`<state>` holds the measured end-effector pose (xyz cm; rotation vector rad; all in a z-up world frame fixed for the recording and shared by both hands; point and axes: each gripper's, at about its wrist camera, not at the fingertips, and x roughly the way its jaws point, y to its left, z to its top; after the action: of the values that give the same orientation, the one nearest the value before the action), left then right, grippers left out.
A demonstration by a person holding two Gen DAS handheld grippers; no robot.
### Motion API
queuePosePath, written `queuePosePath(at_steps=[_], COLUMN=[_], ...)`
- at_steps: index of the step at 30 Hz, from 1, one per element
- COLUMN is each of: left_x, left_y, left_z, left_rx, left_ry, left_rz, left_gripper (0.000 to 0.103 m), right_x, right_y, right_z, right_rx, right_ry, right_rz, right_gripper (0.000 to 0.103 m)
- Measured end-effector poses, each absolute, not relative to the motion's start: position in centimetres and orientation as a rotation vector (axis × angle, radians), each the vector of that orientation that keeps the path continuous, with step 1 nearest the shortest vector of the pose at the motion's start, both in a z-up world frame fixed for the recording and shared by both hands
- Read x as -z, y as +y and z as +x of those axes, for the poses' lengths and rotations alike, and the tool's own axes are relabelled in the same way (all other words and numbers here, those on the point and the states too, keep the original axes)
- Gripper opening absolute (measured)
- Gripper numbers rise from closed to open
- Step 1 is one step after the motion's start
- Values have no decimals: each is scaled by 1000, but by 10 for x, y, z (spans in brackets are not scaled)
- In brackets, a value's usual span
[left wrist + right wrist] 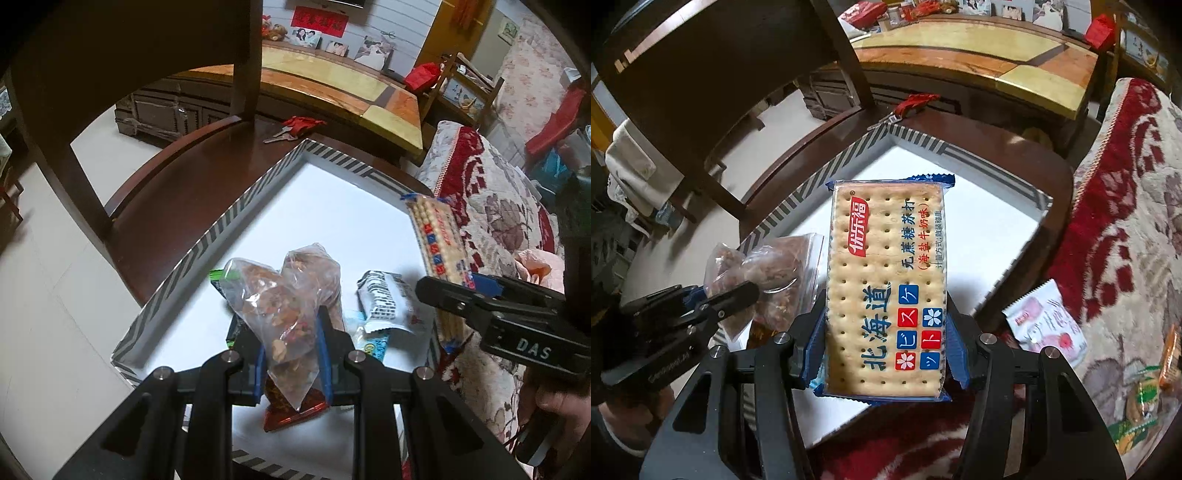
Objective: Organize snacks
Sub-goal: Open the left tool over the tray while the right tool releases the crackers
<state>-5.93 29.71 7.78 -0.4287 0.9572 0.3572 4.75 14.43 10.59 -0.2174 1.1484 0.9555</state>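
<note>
A shallow white box (258, 206) with a striped rim rests on a dark wooden chair seat. My left gripper (291, 354) is shut on a clear bag of brown dried snack (284, 306), held just above the box floor. Under it lie a red packet (291, 410), a green-and-black packet (221, 280) and a white-and-black packet (388, 302). My right gripper (886, 354) is shut on a flat cracker pack (886, 280) with blue ends, held over the white box (960, 184). In the left wrist view the cracker pack (436, 236) hangs at the box's right edge.
A patterned red-and-cream sofa cover (1126, 221) lies to the right, with a pink-and-white packet (1045, 325) and other loose snacks (1145, 398) on it. The chair back (110, 74) rises behind the box. Keys with a red tassel (295, 127) sit on the seat.
</note>
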Motion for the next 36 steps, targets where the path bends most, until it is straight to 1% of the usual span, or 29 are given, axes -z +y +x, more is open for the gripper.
queuePosePath(at_steps=[12,18,19,21,23,24,26,27,29,32,36], left_x=[-67,-63,-63,-63,-63,-62,-63,-64,-67,-72,-82], left_y=[300,299,299,299,299,299,300,301,302,302,297], left_z=[-53,-53,-53,-53,-55,-56,-60,-61,-66,-71,-76], left_rx=[-374,-391,-396,-410,-416,-419,-429,-434,-450,-467,-483], left_ry=[974,981,982,985,991,992,989,985,975,961,939], left_rz=[-423,-431,-430,-431,-436,-439,-443,-446,-451,-451,-430], left_gripper=[25,30,31,36,45,48,58,60,68,76,82], right_x=[-75,-69,-68,-71,-74,-76,-77,-78,-81,-86,-97], right_y=[177,175,172,167,165,164,163,161,158,151,135], right_z=[58,63,64,64,62,61,59,58,55,53,47], right_rx=[-944,-938,-934,-932,-941,-944,-945,-946,-943,-944,-955], right_ry=[1214,1249,1258,1257,1246,1241,1235,1231,1223,1215,1196], right_rz=[-256,-186,-175,-153,-145,-144,-148,-150,-144,-126,-99], right_gripper=[55,58,60,63,64,64,64,64,64,64,64])
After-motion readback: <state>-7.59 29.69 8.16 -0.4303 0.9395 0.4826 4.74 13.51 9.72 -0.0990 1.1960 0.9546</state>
